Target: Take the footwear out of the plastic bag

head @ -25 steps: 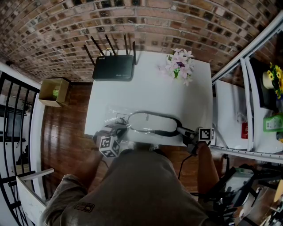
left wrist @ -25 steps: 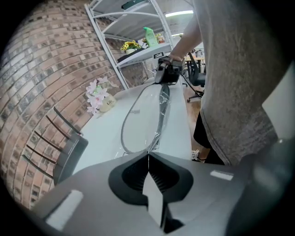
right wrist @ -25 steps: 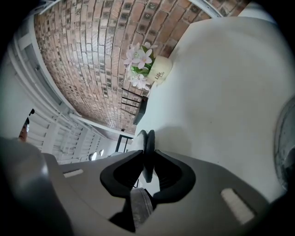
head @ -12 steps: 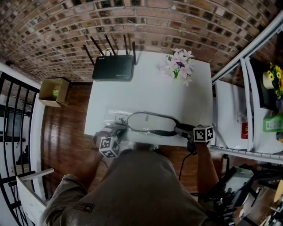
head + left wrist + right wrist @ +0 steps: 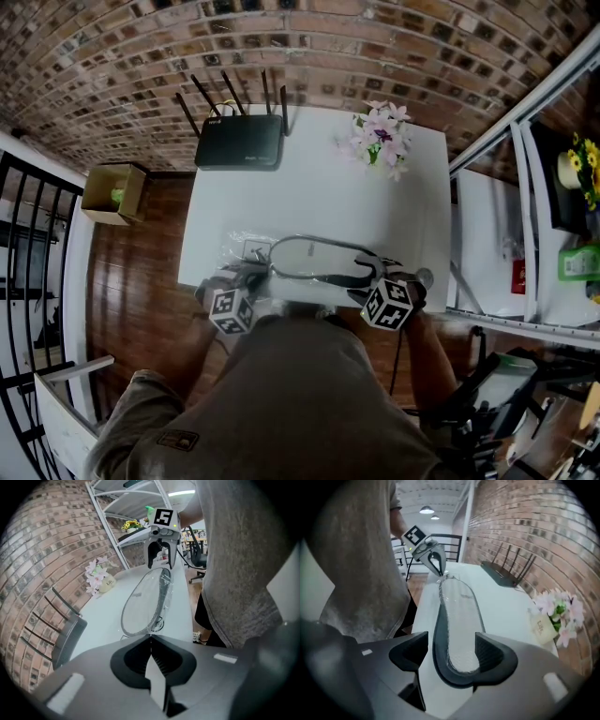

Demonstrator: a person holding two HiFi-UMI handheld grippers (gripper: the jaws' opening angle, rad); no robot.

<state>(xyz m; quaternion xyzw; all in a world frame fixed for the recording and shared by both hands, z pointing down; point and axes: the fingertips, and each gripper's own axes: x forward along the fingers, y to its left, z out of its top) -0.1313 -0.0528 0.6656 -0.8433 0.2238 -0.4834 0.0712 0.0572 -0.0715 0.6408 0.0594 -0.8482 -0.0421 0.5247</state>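
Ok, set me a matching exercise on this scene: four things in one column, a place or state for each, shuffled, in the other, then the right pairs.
Things
1. router
2. flowers
3. left gripper
4. right gripper

Places or states
A. open, jaws on either side of the footwear's end
B. far left corner of the table, seen from the head view
C. jaws together, pinching the plastic bag
D. far right part of the table

Pairs: 1-B, 2-D, 3-C, 4-A.

The right gripper's jaws have just been opening, with the footwear's end between them.
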